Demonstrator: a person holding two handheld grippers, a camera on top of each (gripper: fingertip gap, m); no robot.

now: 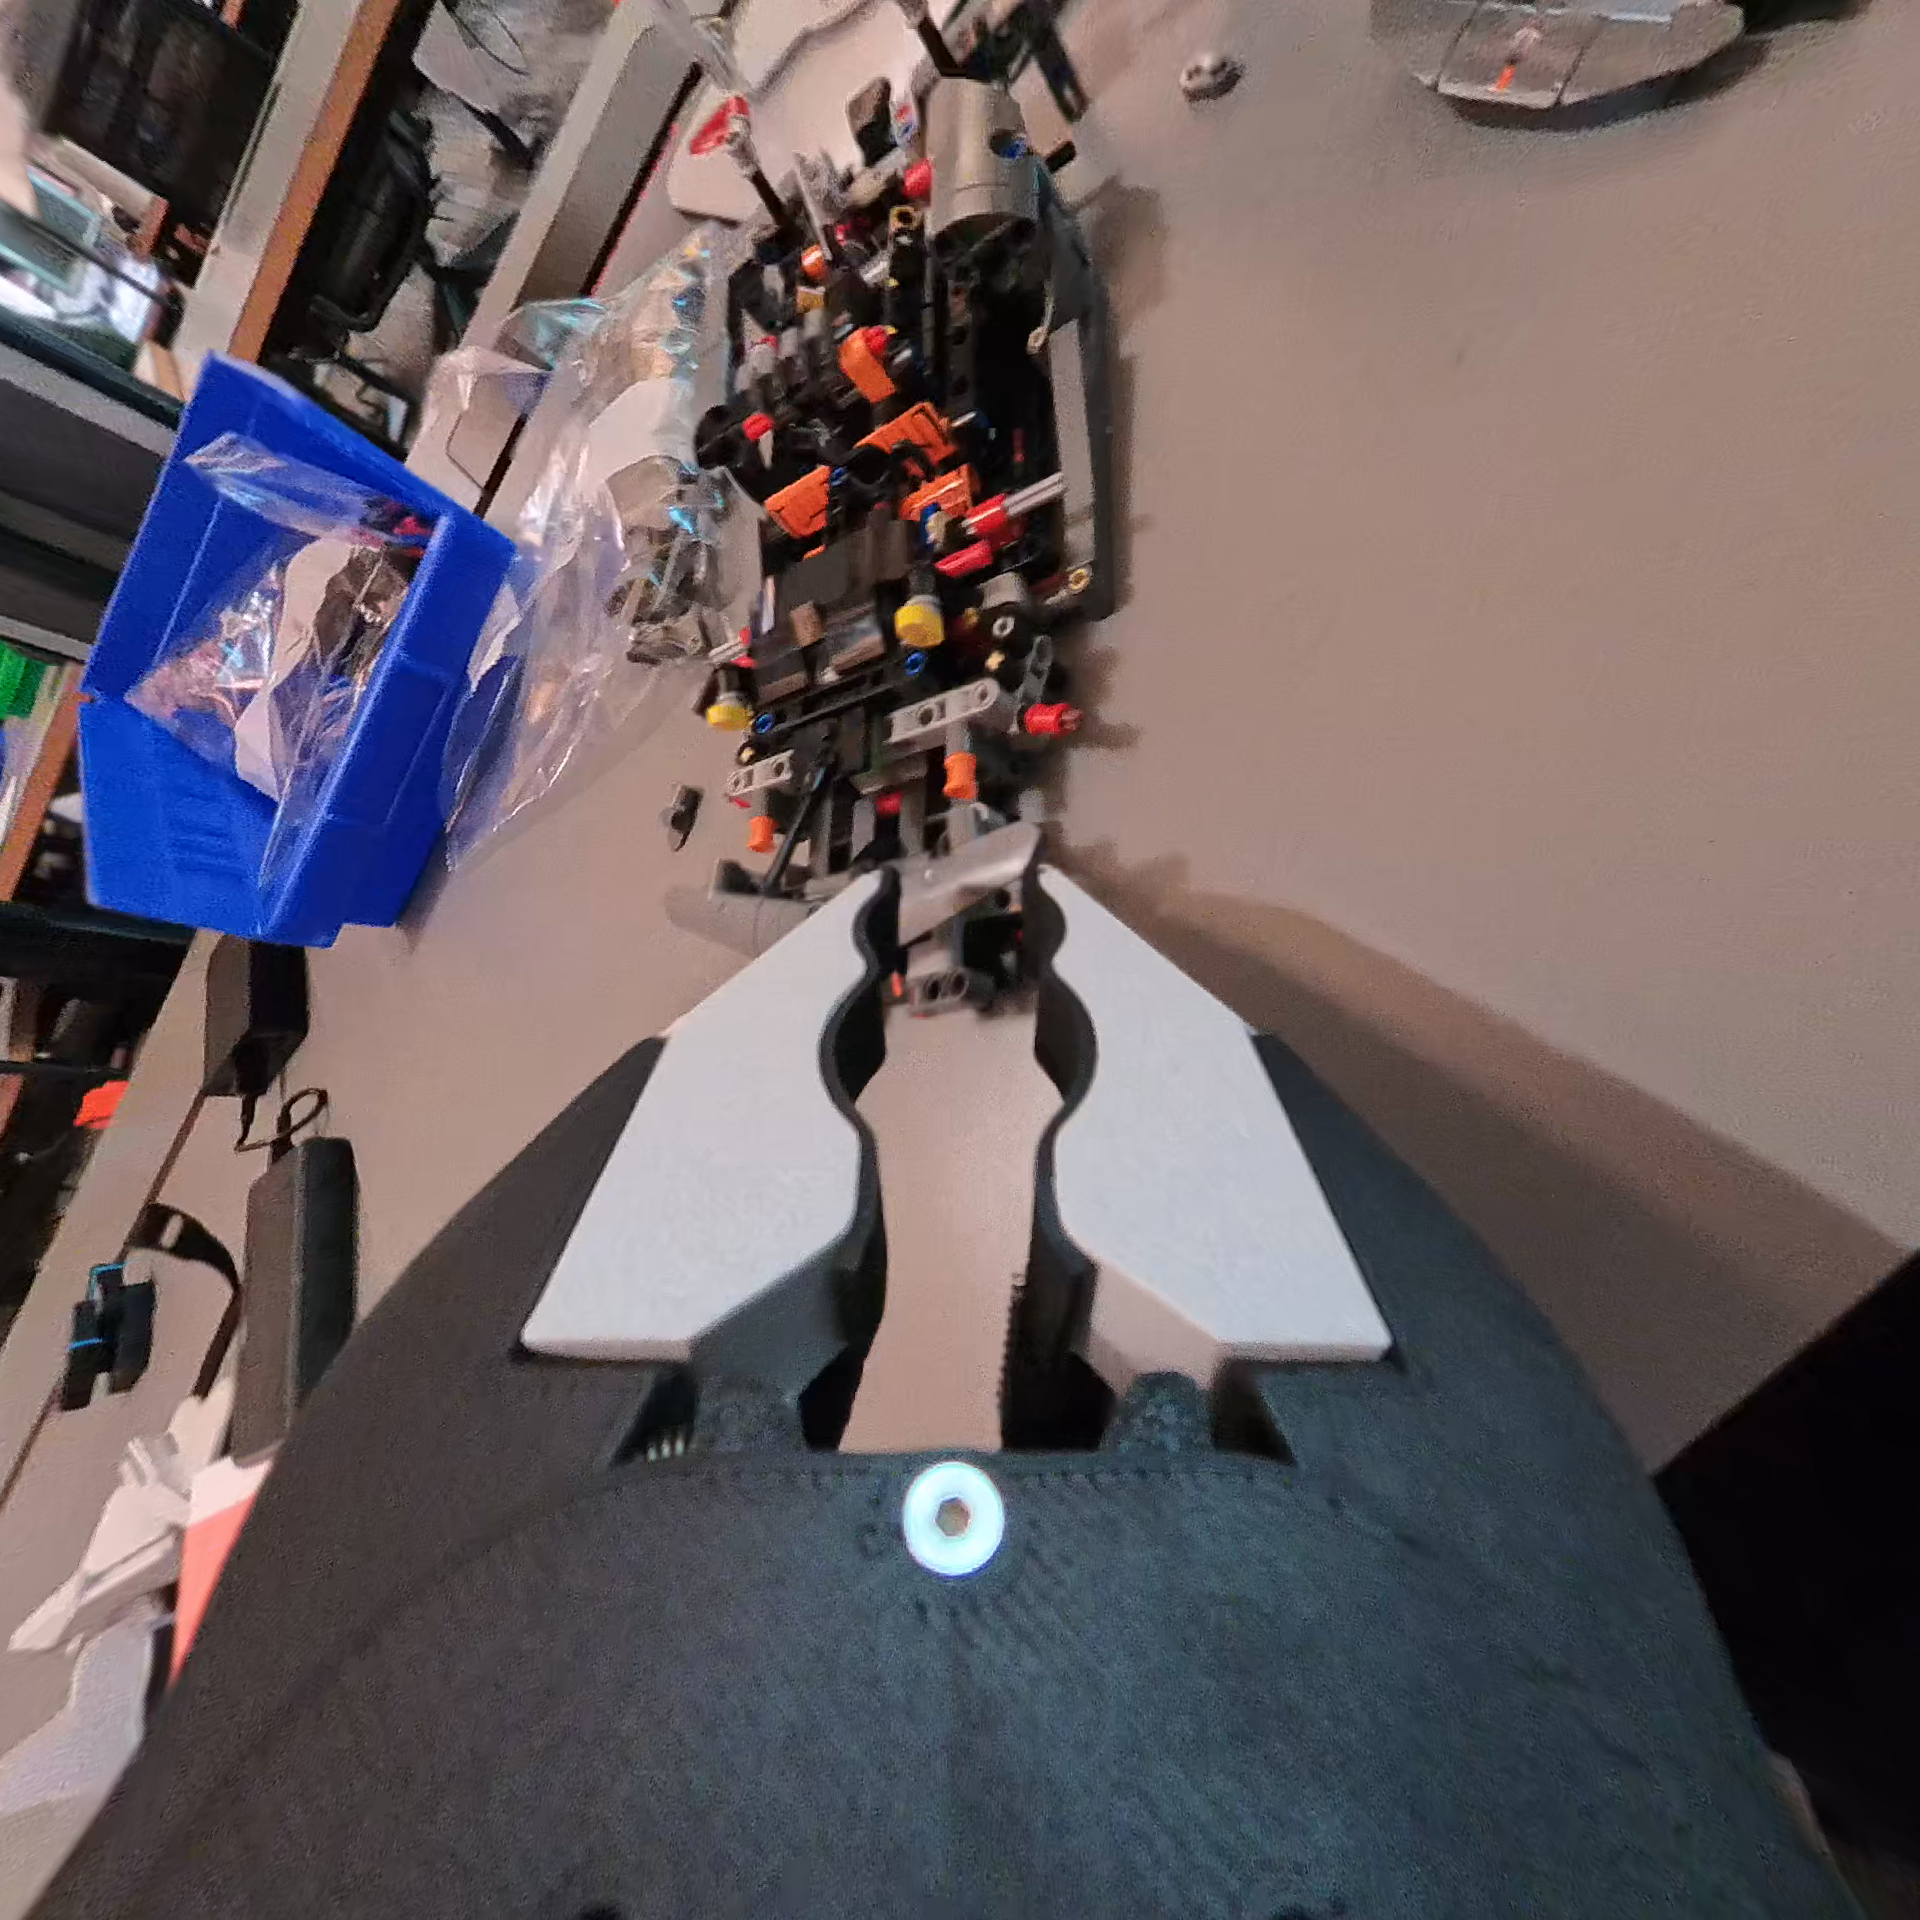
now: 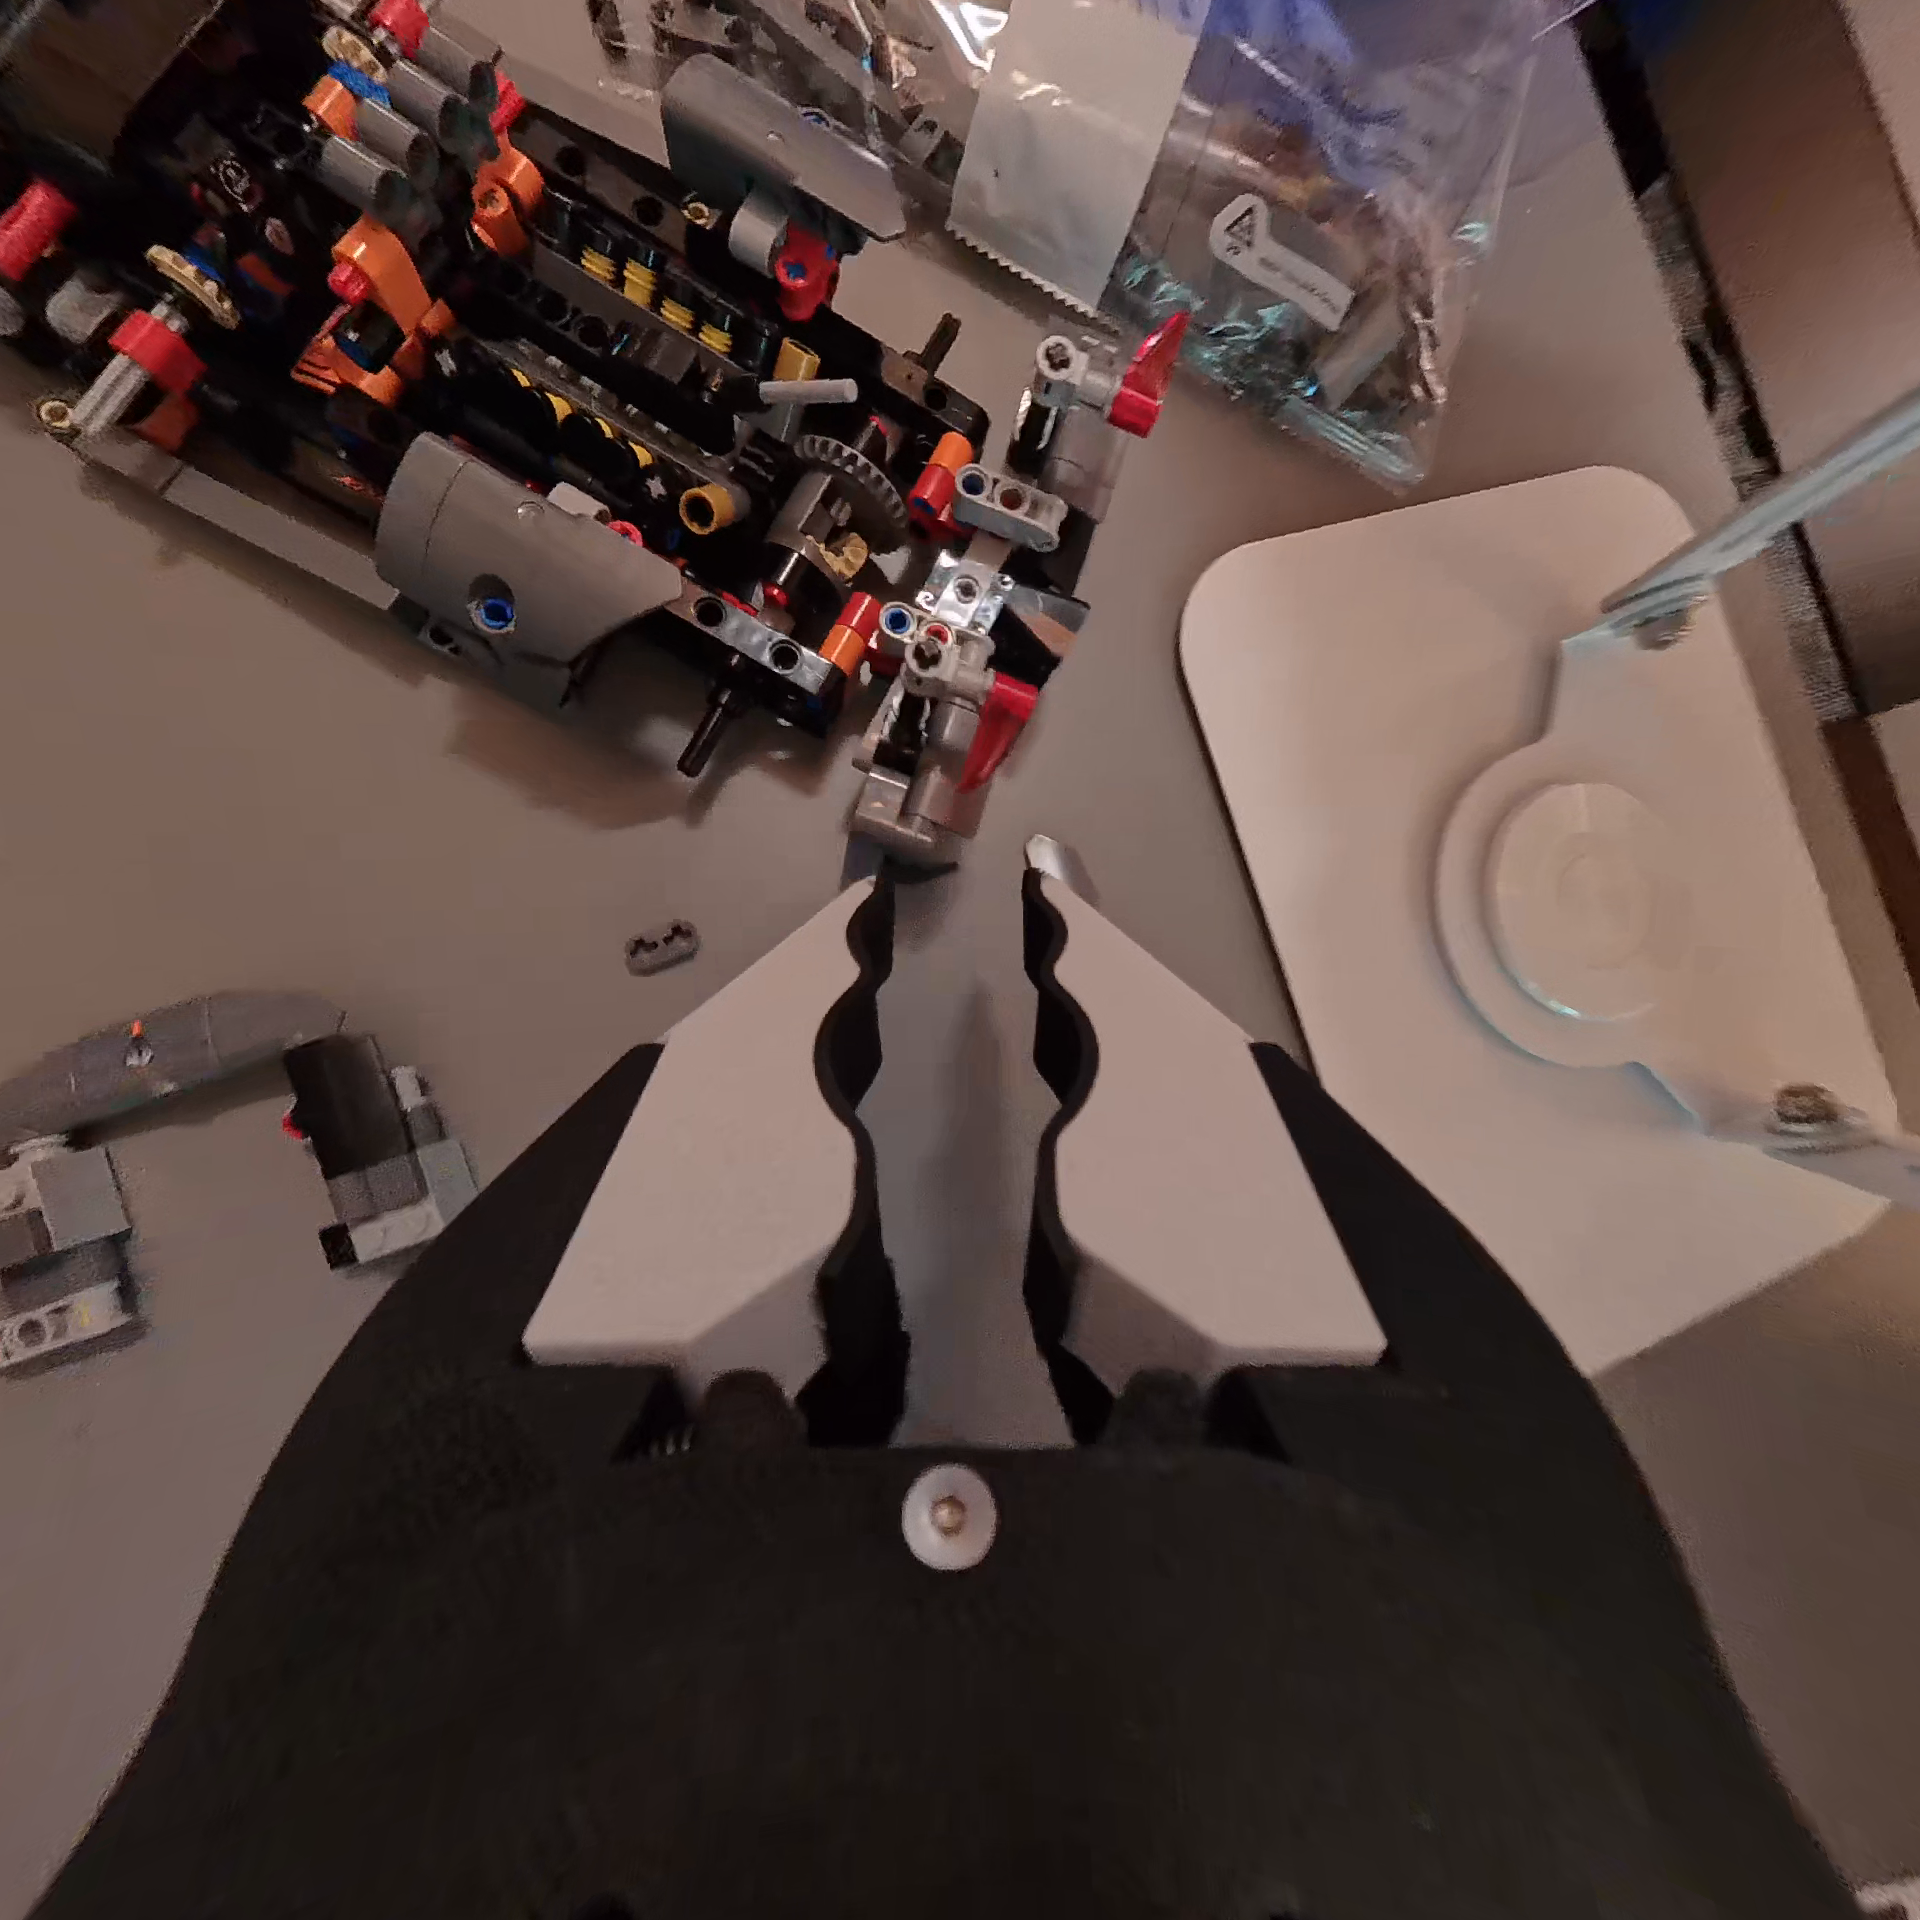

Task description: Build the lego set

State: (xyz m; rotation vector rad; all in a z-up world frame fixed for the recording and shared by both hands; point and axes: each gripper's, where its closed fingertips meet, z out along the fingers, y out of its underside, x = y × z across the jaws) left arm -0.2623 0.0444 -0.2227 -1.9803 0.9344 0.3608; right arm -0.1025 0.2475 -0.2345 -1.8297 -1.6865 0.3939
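A long brick-built model [image 1: 894, 499] of black, grey, orange and red parts lies on the grey table [image 1: 1455, 520]. My left gripper [image 1: 961, 894] is shut on the model's near end: a grey curved panel [image 1: 971, 878] and the beams under it sit pressed between both pads. In the right wrist view the model [image 2: 540, 416] lies at the upper left. My right gripper [image 2: 956, 883] is open, with only bare table between the pads. Its left fingertip [image 2: 868, 899] is just short of a grey sub-assembly with a red fin [image 2: 935, 769] at the model's end.
A blue bin [image 1: 187, 831] with plastic bags stands left of the model, with more clear bags [image 1: 582, 436] beside it. A white base plate [image 2: 1403, 727] lies to the right. A small loose grey link [image 2: 661, 945] and grey brick assemblies [image 2: 384, 1174] lie at the left. The tips of one gripper are about 25 cm away from the tips of the other. The small loose grey link [image 2: 661, 945] is closer to my right gripper, around 5 cm from its tips; the left tips are 20 cm off. Seen from the left wrist view [image 1: 1218, 75] as well.
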